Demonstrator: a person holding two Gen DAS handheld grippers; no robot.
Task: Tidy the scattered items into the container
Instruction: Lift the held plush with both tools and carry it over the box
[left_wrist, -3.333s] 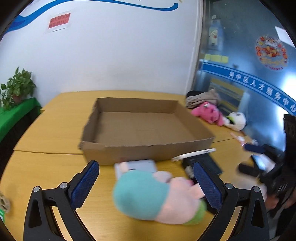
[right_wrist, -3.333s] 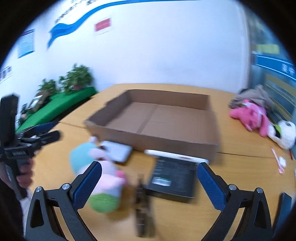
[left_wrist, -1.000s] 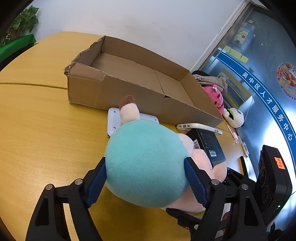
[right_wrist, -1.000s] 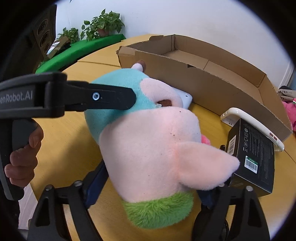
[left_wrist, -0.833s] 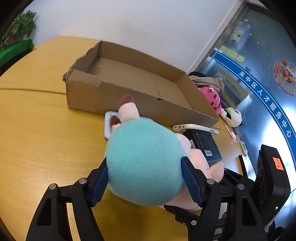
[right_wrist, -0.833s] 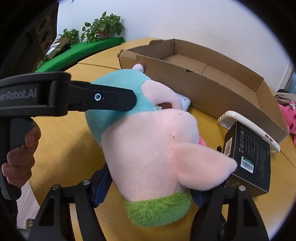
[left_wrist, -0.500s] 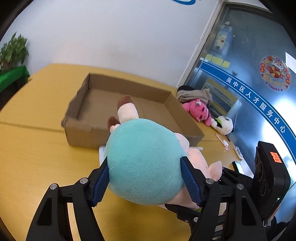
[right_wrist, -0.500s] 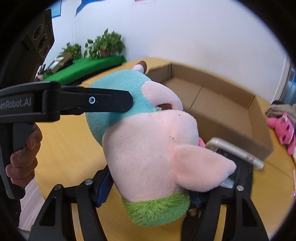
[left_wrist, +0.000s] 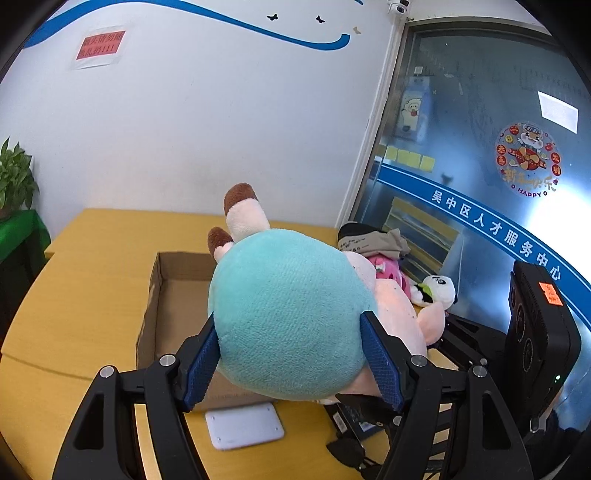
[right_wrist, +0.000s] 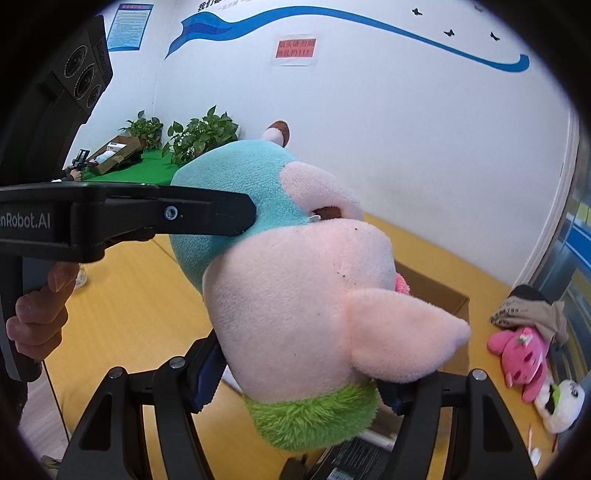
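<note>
left wrist view: yellow table (left_wrist: 92, 295), open cardboard box (left_wrist: 162, 291) on it. the plush toy (left_wrist: 291, 325) hangs above the box's near edge, clamped by left gripper (left_wrist: 291, 365) and right gripper (right_wrist: 295, 384); a white pad (left_wrist: 243, 430) lies below.

A yellow table (left_wrist: 92, 280) stands against a white wall (left_wrist: 207, 122) with a blue wave stripe and a red notice (left_wrist: 99, 45). Potted plants (right_wrist: 201, 134) sit on a green ledge (right_wrist: 147, 170) to one side. On the table's far corner – by a glass door (left_wrist: 480, 155) (a round sticker on it) – lie folded clothes (left_wrist: 373, 240), a pink plush (right_wrist: 517, 350) and a panda plush (left_wrist: 437, 291).
</note>
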